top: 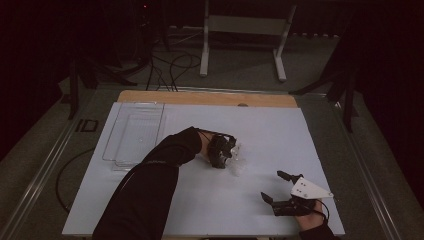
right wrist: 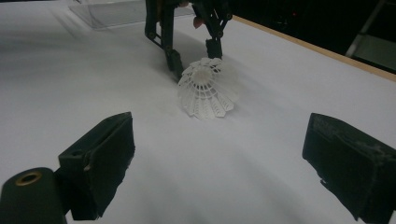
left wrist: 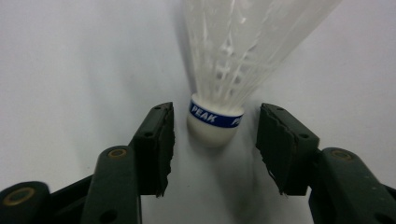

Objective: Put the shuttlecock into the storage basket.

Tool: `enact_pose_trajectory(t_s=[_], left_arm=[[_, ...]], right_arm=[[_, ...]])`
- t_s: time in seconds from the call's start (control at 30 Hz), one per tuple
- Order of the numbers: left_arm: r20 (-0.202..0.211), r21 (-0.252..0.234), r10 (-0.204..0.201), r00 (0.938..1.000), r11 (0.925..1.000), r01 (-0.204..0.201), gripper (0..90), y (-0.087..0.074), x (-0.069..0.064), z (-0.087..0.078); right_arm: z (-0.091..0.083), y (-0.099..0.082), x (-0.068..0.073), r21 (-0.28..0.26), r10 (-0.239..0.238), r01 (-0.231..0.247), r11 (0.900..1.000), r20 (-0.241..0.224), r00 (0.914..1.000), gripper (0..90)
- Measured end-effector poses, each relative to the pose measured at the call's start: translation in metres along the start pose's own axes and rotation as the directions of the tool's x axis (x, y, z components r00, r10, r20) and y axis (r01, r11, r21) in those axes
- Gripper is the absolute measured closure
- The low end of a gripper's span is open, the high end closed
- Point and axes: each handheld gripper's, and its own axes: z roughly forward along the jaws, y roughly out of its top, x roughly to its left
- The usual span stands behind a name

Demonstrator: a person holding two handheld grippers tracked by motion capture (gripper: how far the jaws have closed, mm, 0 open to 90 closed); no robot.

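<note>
The shuttlecock (left wrist: 219, 93) lies on the white table (top: 200, 200), its cork between the left gripper (left wrist: 215, 140) fingers (not quite touching). The right gripper (top: 280, 187) rests nearby, fingers wide apart, holding nothing.

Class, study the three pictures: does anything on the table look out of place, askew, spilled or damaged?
Only one thing: the shuttlecock lies tipped on its side on the white table, not standing on its skirt. The left gripper has its open jaws either side of the cork, not touching. The clear tray sits square; nothing looks spilled or broken.
</note>
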Motion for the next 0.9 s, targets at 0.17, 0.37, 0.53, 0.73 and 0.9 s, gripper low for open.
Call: enact_pose_trajectory(t_s=[0.17, 0.37, 0.53, 0.73, 0.9], left_arm=[[0.006, -0.023, 0.003, 1.0000, 0.9997, -0.003, 56.9, 0.000, 0.001, 0.001], [0.005, -0.021, -0.001, 1.0000, 0.9998, 0.001, 64.1, 0.001, 0.001, 0.001], [0.011, -0.010, -0.002, 0.9999, 1.0000, 0.002, 64.7, 0.000, 0.000, -0.001], [0.030, -0.013, -0.019, 0.9994, 0.9997, 0.019, 65.0, 0.000, 0.000, -0.008], [0.042, -0.012, -0.048, 0.9980, 0.9988, 0.048, 65.0, 0.000, -0.003, -0.013]], right_arm=[[0.000, 0.000, 0.000, 0.002, 0.003, -0.003, 1.0000, -0.002, 1.0000, 9.2], [0.001, -0.001, -0.001, 0.005, 0.004, -0.004, 1.0000, -0.005, 1.0000, 9.2], [0.000, -0.001, -0.001, 0.006, 0.005, -0.005, 1.0000, -0.004, 1.0000, 9.1], [0.000, 0.000, -0.001, 0.004, 0.003, -0.003, 1.0000, -0.002, 1.0000, 9.2], [0.001, -0.001, -0.001, 0.008, 0.006, -0.006, 1.0000, -0.003, 1.0000, 9.2]])
